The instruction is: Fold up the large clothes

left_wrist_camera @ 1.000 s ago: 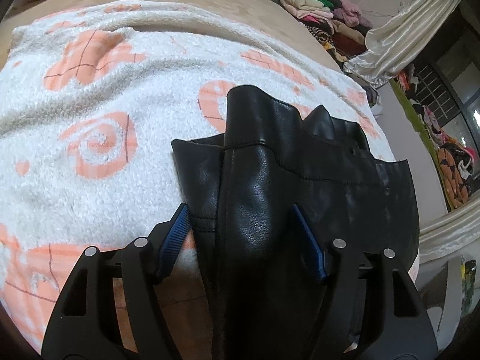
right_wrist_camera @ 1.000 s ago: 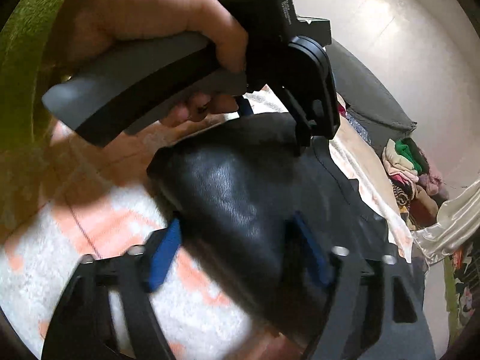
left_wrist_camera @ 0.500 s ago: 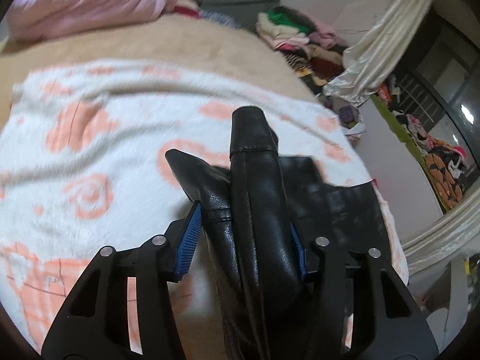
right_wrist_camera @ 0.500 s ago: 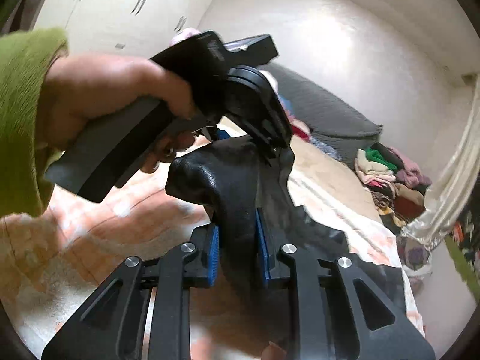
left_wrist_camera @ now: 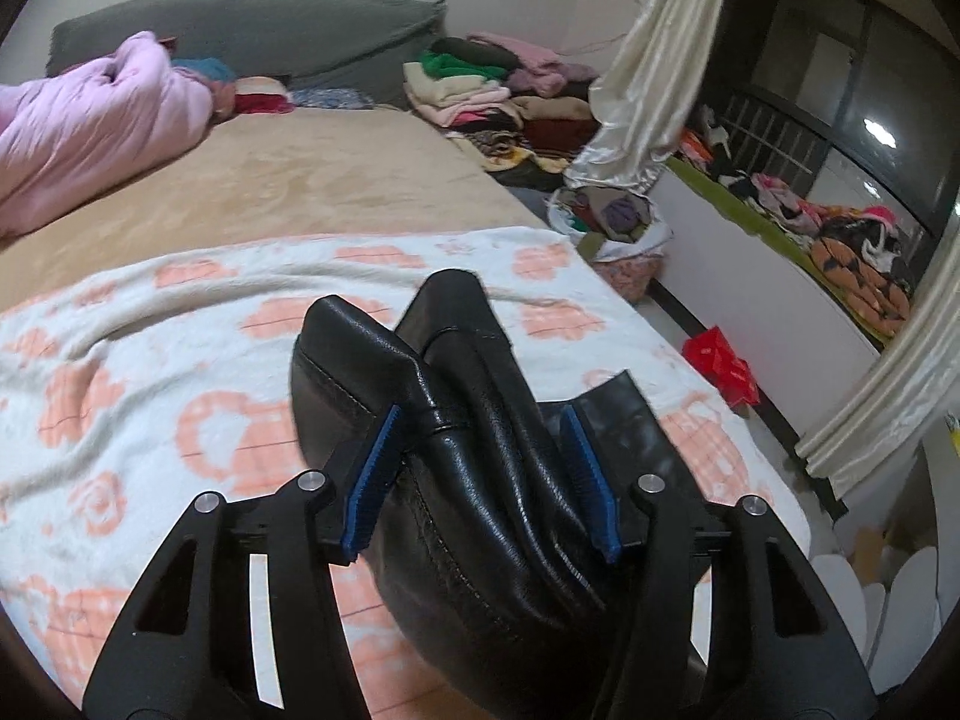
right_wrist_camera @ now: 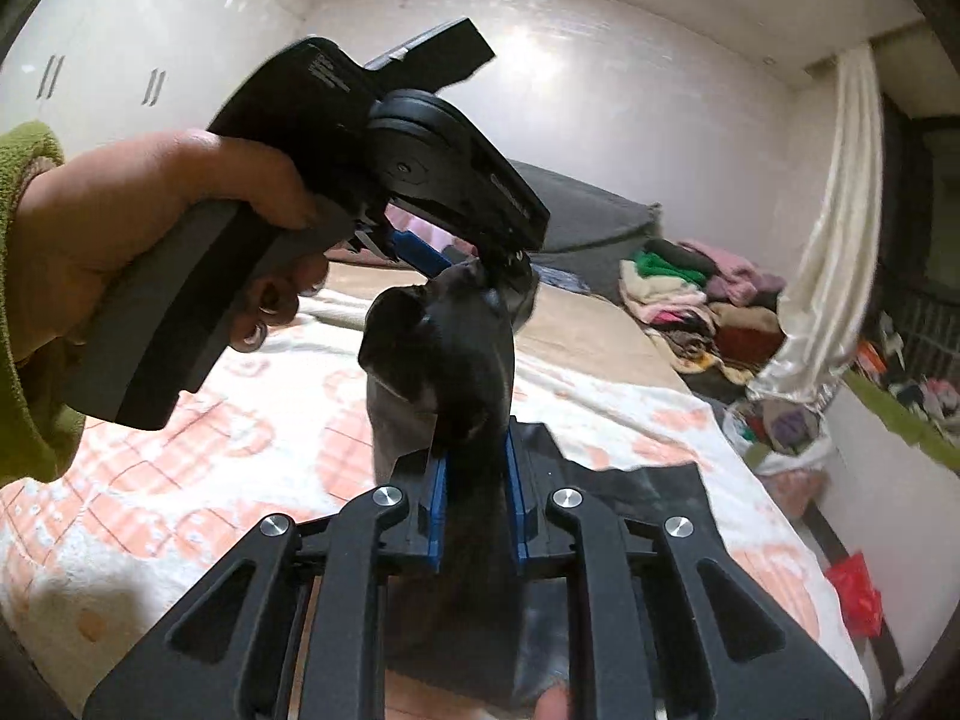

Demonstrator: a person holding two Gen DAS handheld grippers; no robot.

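Note:
A black leather garment (left_wrist_camera: 480,450) is bunched up and lifted above a white blanket with orange flowers (left_wrist_camera: 150,390) on the bed. My left gripper (left_wrist_camera: 480,438) is shut on a thick fold of it, blue pads pressing both sides. My right gripper (right_wrist_camera: 474,480) is shut on another fold of the black leather garment (right_wrist_camera: 450,360). The right wrist view shows the left gripper (right_wrist_camera: 468,264) from the side, held in a hand with a green sleeve, gripping the garment's top. The garment's lower part hangs down to the blanket (right_wrist_camera: 630,480).
A pink quilt (left_wrist_camera: 90,120) lies at the far left of the bed. Stacked folded clothes (left_wrist_camera: 492,84) sit beside a grey headboard cushion (left_wrist_camera: 240,24). A cream curtain (left_wrist_camera: 648,78), a basket of clothes (left_wrist_camera: 618,222) and a red bag (left_wrist_camera: 720,360) are right of the bed.
Both grippers have risen and tilted up, lifting the leather garment off the blanket. The right gripper closed from wide open onto a fold. The left gripper tightened on its fold.

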